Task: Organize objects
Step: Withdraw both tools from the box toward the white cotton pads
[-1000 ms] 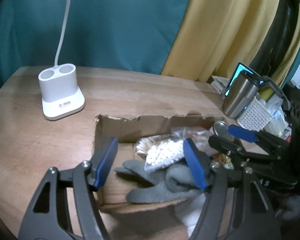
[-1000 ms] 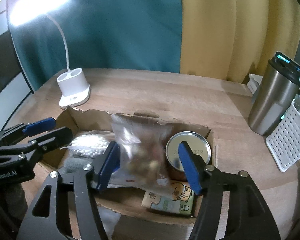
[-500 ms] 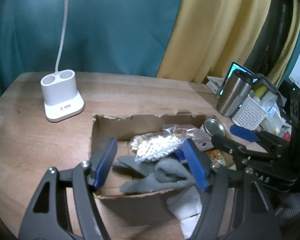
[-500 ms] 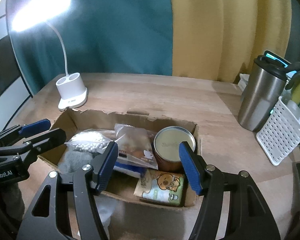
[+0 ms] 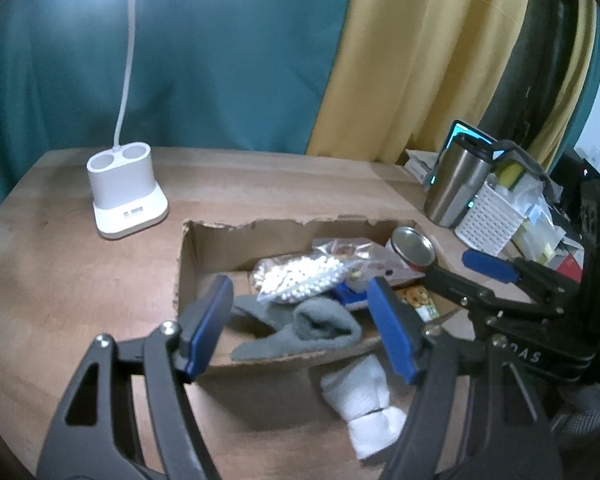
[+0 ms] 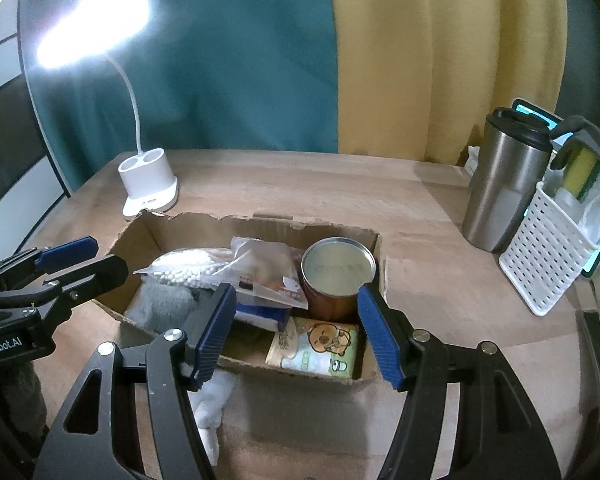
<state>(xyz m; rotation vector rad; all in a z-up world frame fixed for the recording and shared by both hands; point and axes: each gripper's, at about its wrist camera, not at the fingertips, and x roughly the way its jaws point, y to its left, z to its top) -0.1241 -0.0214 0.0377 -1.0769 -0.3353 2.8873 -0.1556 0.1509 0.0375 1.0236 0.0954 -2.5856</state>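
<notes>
A torn cardboard box [image 6: 256,224] on the wooden table holds a bag of white beads [image 6: 192,264], a clear snack bag [image 6: 268,272], a round tin can [image 6: 338,270], a cartoon tissue pack [image 6: 320,346] and a grey sock [image 5: 320,324]. A white sock [image 5: 356,404] lies on the table against the box's near wall. My left gripper [image 5: 300,324] hovers open over the box's near left part, above the grey sock. Just short of the near wall, my right gripper [image 6: 296,332] is open and holds nothing. Each gripper shows in the other's view: right [image 5: 488,268], left [image 6: 64,260].
A white lamp base [image 5: 126,192] stands at the back left of the table, its lit head overhead. A steel tumbler [image 6: 500,188] and a white perforated basket [image 6: 544,260] of clutter stand at the right. Teal and yellow curtains hang behind the table.
Both grippers have drawn back and slightly up from the box. The clear snack bag, upright between my right fingers a second ago, now lies flat in the box.
</notes>
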